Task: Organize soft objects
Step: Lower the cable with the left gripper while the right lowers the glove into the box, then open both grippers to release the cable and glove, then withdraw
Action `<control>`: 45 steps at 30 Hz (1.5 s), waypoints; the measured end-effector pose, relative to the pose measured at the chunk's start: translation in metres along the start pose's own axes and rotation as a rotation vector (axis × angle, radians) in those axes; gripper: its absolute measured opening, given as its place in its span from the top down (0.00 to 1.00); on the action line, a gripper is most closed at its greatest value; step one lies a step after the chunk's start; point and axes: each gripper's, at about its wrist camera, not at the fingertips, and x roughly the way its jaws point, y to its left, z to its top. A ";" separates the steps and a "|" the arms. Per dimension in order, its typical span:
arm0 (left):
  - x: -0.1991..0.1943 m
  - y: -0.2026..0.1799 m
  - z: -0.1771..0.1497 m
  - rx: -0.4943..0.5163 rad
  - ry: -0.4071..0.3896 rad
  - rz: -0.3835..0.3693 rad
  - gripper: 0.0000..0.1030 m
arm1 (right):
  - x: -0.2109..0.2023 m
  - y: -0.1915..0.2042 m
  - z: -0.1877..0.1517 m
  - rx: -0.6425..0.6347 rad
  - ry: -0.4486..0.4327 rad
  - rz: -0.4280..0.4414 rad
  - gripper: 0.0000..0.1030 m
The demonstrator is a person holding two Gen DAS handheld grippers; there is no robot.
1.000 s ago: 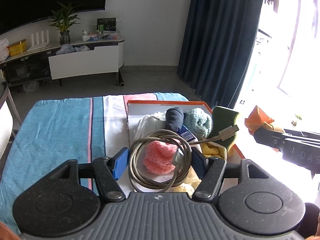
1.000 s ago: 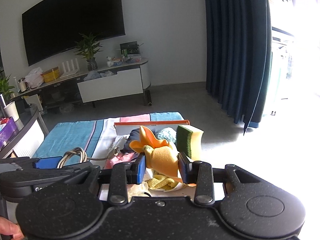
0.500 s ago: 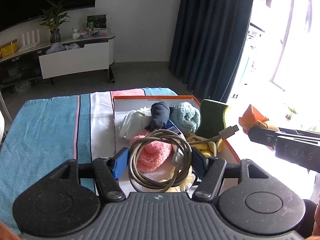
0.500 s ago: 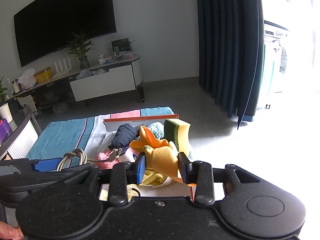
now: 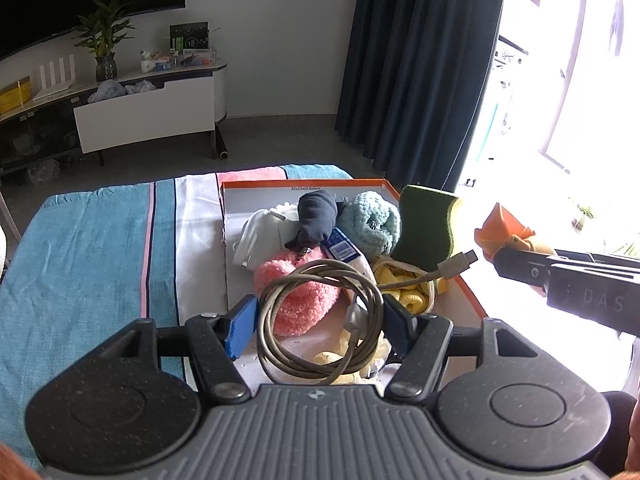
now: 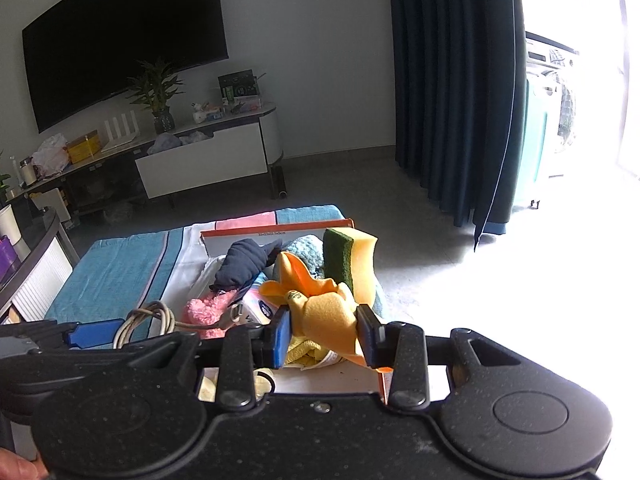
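Note:
My left gripper (image 5: 318, 322) is shut on a coiled grey cable (image 5: 320, 320) and holds it above an orange-edged box (image 5: 304, 186) on the striped cloth. The box holds a pink fluffy ball (image 5: 298, 298), a navy sock (image 5: 316, 216), a teal knit ball (image 5: 372, 222), a green-and-yellow sponge (image 5: 426, 226) and yellow cloth (image 5: 408, 296). My right gripper (image 6: 324, 334) is shut on an orange and yellow plush toy (image 6: 320, 304), held above the box's near right corner. It shows at the right of the left wrist view (image 5: 508, 236).
The box sits on a low table under a blue, white and pink striped cloth (image 5: 92, 248). Behind stand a TV unit (image 5: 148, 112) with a plant, a dark curtain (image 5: 416, 60) and a bright window at the right.
Both grippers have kept their loads and drifted a little back from the box, so the box sits lower and farther in both views.

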 end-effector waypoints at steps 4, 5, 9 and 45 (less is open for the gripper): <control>0.003 0.003 -0.001 -0.008 0.007 0.007 0.35 | 0.004 -0.001 0.001 0.005 0.004 -0.003 0.58; 0.004 0.003 0.000 -0.009 0.009 0.007 0.35 | 0.005 -0.001 0.001 0.007 0.006 -0.002 0.58; 0.005 0.000 0.000 -0.005 0.010 0.000 0.35 | 0.007 -0.001 0.000 0.008 0.011 0.000 0.57; -0.002 -0.011 -0.001 0.016 -0.009 -0.043 0.07 | -0.019 -0.012 0.000 0.038 -0.072 -0.015 0.40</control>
